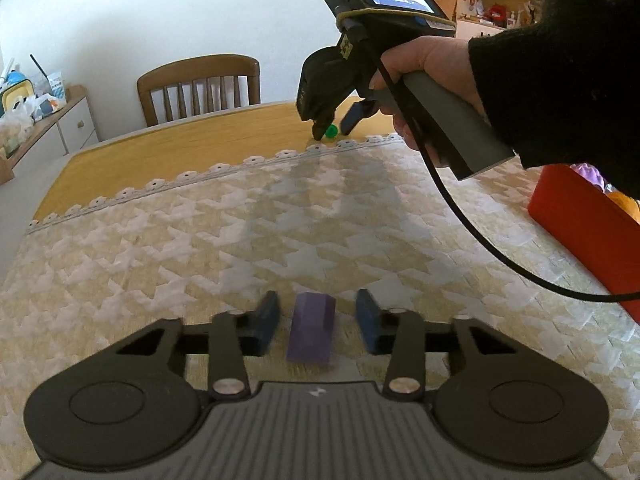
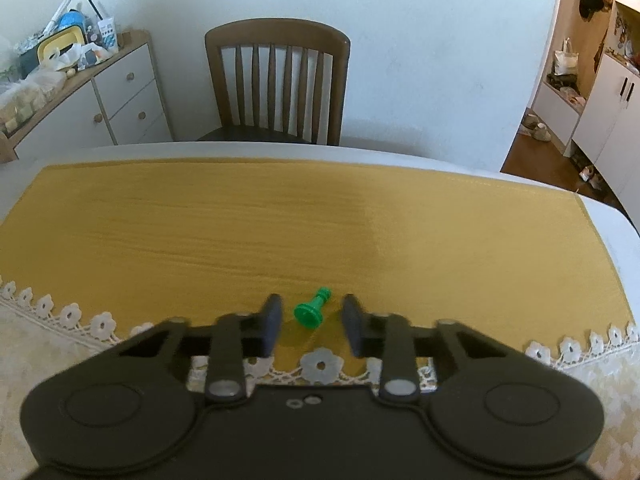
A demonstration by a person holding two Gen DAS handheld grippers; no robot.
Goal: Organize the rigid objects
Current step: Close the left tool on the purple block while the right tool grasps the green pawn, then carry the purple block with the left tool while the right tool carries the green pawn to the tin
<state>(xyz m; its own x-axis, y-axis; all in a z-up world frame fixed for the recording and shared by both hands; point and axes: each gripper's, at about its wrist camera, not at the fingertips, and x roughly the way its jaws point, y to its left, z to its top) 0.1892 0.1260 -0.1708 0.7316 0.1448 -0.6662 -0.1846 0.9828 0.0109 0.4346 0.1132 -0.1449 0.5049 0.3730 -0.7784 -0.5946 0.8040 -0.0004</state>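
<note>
A purple block [image 1: 311,330] lies on the patterned lace cloth between the fingers of my left gripper [image 1: 318,314], which is open around it with gaps on both sides. A small green chess-pawn piece [image 2: 311,309] lies on its side on the yellow cloth between the fingers of my right gripper [image 2: 310,316], which is open and not touching it. In the left wrist view the right gripper [image 1: 333,130] shows at the far edge of the lace cloth, tips down around the green piece [image 1: 331,132].
A red bin [image 1: 580,232] stands at the right on the table. A wooden chair [image 2: 276,84] stands behind the table's far edge. A cluttered sideboard [image 2: 80,92] stands at the left wall. The right gripper's cable [image 1: 460,216] hangs over the cloth.
</note>
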